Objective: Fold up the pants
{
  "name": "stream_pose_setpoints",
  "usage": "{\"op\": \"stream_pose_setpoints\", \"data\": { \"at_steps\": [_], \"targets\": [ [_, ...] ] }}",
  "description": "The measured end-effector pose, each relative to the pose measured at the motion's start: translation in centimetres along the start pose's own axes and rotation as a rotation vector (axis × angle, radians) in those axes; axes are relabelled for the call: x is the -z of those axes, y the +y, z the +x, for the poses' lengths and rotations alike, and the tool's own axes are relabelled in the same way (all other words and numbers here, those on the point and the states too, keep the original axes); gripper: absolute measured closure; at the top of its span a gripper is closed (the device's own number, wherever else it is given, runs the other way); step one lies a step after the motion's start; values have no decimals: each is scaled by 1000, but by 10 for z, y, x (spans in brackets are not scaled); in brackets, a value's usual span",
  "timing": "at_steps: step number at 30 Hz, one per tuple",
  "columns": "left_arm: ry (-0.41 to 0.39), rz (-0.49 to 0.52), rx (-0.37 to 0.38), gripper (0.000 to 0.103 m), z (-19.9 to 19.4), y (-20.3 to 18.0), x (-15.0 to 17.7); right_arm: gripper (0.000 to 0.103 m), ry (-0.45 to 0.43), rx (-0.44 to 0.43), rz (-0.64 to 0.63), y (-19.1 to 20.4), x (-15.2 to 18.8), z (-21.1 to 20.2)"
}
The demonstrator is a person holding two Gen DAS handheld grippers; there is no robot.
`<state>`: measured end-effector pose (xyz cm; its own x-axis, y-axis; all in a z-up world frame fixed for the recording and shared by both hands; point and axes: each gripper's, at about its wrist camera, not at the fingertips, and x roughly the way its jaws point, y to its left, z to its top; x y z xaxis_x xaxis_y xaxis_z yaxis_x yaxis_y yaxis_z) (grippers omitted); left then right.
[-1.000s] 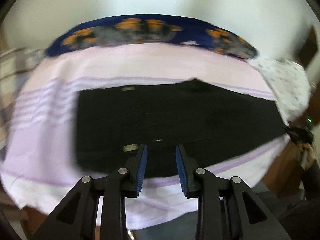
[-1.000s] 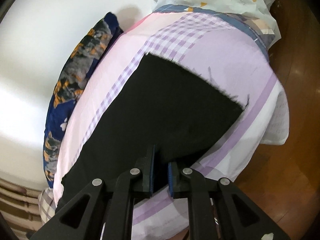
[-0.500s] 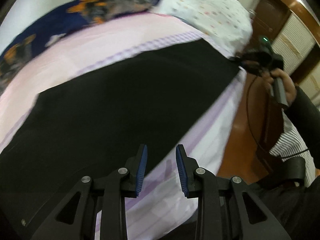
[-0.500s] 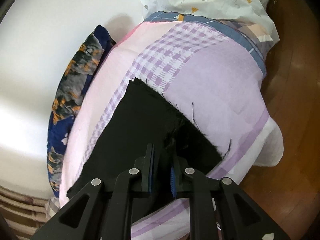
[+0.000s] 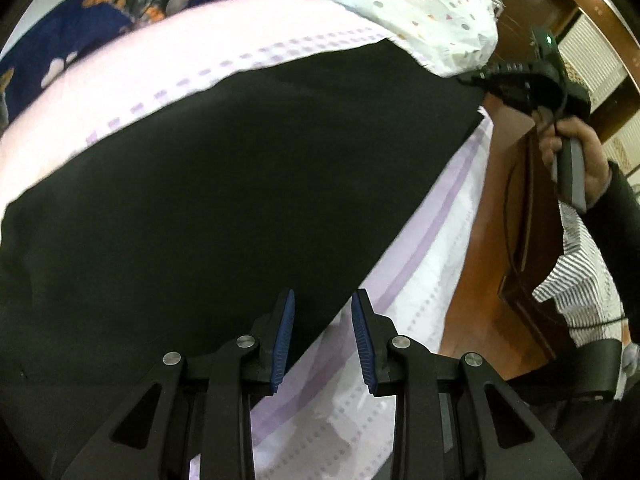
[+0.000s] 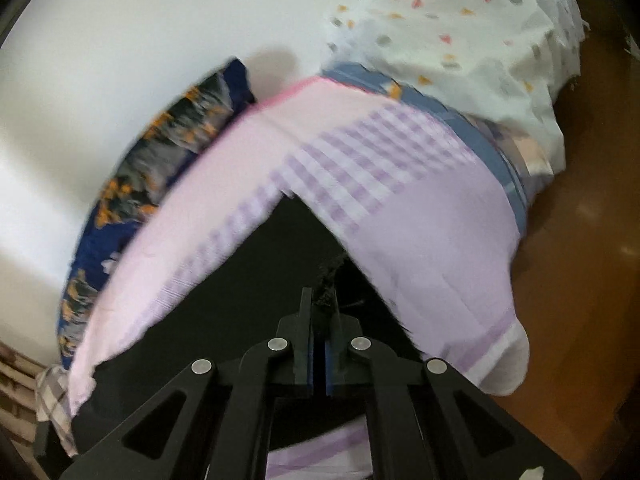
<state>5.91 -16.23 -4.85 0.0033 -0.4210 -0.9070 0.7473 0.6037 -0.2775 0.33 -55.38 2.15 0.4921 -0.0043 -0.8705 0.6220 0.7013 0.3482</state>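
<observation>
The right tongs have pinched shut on the far corner of the black pants, bunching it. The left tongs have swung along the near edge towards them, jaws unchanged.

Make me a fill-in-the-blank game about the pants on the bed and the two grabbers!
1. The pants spread on the bed are the colour ____.
2. The right gripper has its jaws ____ on a bunch of the pants' cloth.
3. The left gripper hangs over the pants' near edge with nothing ____ its blue pads.
4. The bedsheet under the pants is pink and ____.

Missing words: black; shut; between; purple
</observation>
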Motion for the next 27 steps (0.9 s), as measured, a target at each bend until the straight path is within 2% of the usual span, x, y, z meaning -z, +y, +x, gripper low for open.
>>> {"op": "stream_pose_setpoints", "data": {
  "at_steps": [3, 5, 7, 8, 9, 12, 14, 18, 20, 25, 27],
  "targets": [
    [-10, -21, 25, 72, -1, 5, 1, 99, 24, 63, 1, -12, 12, 11],
    [-12, -30, 36, 72, -1, 7, 1, 101, 15, 75, 17, -20, 15, 12],
    [-14, -43, 49, 72, -2, 10, 2, 90, 3, 84, 44, -29, 14, 6],
    [-18, -62, 66, 72, -3, 13, 2, 80, -3, 115, 42, -30, 14, 3],
    [-22, -81, 81, 72, -4, 16, 1, 76, -11, 149, 34, -32, 13, 0],
    [-74, -156, 117, 72, -17, 29, 2, 76, -40, 184, 8, -34, 11, -14],
    [-128, -198, 109, 72, -30, 40, 3, 76, -63, 201, -7, -30, 10, -22],
    [-217, -300, 7, 71, -57, 73, 11, 76, -60, 143, -50, 1, 12, -26],
    [-248, -366, -55, 71, -68, 92, 18, 76, -35, 80, -88, 25, 18, -20],
    [-295, -486, -246, 71, -91, 137, 44, 76, 78, -72, -276, 111, 42, 7],
    [-298, -504, -289, 71, -96, 152, 54, 76, 131, -140, -364, 151, 53, 21]
  ]
}}
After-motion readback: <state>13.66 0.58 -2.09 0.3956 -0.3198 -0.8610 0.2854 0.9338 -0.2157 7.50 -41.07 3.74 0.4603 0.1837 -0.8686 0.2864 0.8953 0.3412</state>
